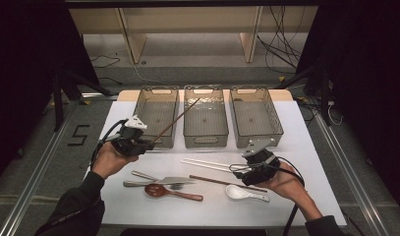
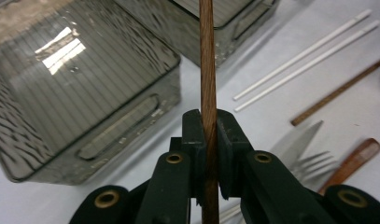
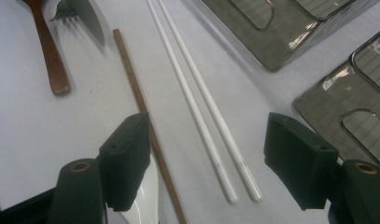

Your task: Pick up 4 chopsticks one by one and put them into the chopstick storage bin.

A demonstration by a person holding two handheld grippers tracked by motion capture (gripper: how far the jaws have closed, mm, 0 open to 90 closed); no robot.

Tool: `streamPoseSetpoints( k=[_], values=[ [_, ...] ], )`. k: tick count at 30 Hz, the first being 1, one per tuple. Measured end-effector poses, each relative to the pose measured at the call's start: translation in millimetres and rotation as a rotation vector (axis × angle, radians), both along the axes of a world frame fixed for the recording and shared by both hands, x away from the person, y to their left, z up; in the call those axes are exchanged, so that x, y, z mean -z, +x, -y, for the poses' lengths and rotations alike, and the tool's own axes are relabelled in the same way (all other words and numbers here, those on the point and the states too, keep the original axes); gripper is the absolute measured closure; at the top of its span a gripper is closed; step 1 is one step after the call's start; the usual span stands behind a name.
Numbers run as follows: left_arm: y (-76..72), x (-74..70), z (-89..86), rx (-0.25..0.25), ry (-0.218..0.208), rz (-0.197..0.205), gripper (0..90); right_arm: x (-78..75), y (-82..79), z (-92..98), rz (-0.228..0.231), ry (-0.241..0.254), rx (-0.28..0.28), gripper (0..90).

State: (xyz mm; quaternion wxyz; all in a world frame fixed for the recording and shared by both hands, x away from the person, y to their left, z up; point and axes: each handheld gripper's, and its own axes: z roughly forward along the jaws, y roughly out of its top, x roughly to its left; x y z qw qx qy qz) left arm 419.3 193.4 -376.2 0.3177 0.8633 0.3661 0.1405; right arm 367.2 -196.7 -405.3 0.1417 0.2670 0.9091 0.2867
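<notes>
My left gripper [image 1: 149, 143] [image 2: 208, 126] is shut on a dark brown chopstick [image 1: 179, 118] [image 2: 207, 56], lifted off the table. The stick slants up and to the right, over the left bin [image 1: 138, 110] and toward the middle bin [image 1: 205, 140]. My right gripper [image 1: 238, 169] [image 3: 206, 140] is open, low over the near ends of two white chopsticks [image 1: 207, 164] [image 3: 197, 100]; its pads touch neither one. A second brown chopstick [image 1: 227, 183] [image 3: 136, 88] lies on the table by the right gripper's left jaw.
Three clear bins stand in a row at the back, the right bin [image 1: 259, 140] included. Near the front lie a white spoon [image 1: 244, 193], a red-brown spoon [image 1: 170, 192], a knife [image 1: 165, 181] and a fork [image 3: 66, 11]. The white table [image 1: 305, 147] ends close behind the bins.
</notes>
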Motion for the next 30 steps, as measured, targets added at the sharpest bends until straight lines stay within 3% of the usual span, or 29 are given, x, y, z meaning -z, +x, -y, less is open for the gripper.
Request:
streamPoseSetpoints(
  k=[6, 12, 18, 30],
  values=[
    [18.7, -2.0, -9.0, -0.056, -0.01, -0.001, 83.1, 2.5, -0.6, 1.9, -0.006, -0.002, 0.001, 32.0],
    [48.9, -3.2, -20.6, -0.154, -0.033, -0.009, 83.1, 2.6, -1.4, 2.4, -0.011, -0.001, -0.001, 31.5],
    [76.3, 4.3, -29.7, -0.225, -0.016, -0.031, 83.0, 2.9, -1.9, 2.3, -0.011, -0.005, -0.003, 31.5],
    [99.6, 23.5, -27.2, -0.298, 0.028, -0.061, 82.6, 3.7, -1.6, 1.7, -0.012, -0.009, -0.011, 31.5]
  ],
)
